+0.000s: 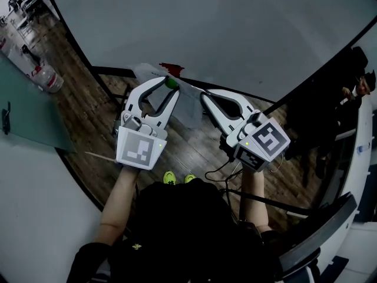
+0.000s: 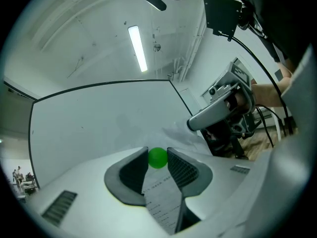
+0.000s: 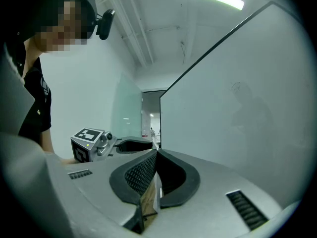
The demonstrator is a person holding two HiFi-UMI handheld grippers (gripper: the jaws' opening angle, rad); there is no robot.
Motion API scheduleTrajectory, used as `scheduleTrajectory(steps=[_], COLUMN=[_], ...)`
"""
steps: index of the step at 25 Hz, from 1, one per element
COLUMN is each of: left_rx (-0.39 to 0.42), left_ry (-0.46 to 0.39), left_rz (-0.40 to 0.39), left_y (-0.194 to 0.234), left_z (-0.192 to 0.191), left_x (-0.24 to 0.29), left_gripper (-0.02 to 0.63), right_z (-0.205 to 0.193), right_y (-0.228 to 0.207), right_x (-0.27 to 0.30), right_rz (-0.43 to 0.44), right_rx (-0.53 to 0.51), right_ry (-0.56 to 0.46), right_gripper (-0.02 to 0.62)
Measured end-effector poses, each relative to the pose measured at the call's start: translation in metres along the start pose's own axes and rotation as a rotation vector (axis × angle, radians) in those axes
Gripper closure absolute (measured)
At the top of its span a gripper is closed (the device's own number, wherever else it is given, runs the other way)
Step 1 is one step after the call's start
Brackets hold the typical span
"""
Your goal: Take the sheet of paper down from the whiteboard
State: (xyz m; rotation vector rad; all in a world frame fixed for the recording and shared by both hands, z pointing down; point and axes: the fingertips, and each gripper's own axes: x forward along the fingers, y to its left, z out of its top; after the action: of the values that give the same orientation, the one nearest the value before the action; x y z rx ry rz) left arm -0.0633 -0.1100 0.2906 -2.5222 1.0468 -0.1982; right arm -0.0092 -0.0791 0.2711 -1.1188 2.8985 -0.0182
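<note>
Left tool (image 1: 169, 87) is gripping the green magnet (image 2: 158, 157) just ahead on the whiteboard (image 1: 235, 28). Right tool (image 3: 156, 153) is pinching the paper (image 2: 163, 202) tightly. Next, the magnet likely needs pulling off.

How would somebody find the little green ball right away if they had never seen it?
Start at the big whiteboard and look down to the pale sheet of paper near its lower edge. At the top of the paper sits the green ball, pinched between the tips of the left gripper. It is the only small, round, bright green thing on the board.
</note>
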Motion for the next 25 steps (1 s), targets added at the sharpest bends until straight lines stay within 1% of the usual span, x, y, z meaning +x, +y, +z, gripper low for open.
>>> scheduleTrajectory(steps=[7, 14, 25], left_rx=[-0.001, 0.007, 0.003], left_ry=[0.001, 0.012, 0.02], left_rz=[0.014, 0.019, 0.02], left_y=[0.0024, 0.0025, 0.004], left_z=[0.0041, 0.0058, 0.0034], left_x=[-0.0019, -0.0024, -0.0035], left_gripper=[0.482, 0.482, 0.482], right_z=[-0.0048, 0.0003, -0.0014], right_y=[0.0029, 0.0042, 0.0057], right_x=[0.0001, 0.0004, 0.0017], right_rz=[0.02, 0.037, 0.038], right_rx=[-0.009, -0.011, 0.0], right_ry=[0.024, -0.001, 0.001], right_gripper=[0.578, 0.578, 0.578])
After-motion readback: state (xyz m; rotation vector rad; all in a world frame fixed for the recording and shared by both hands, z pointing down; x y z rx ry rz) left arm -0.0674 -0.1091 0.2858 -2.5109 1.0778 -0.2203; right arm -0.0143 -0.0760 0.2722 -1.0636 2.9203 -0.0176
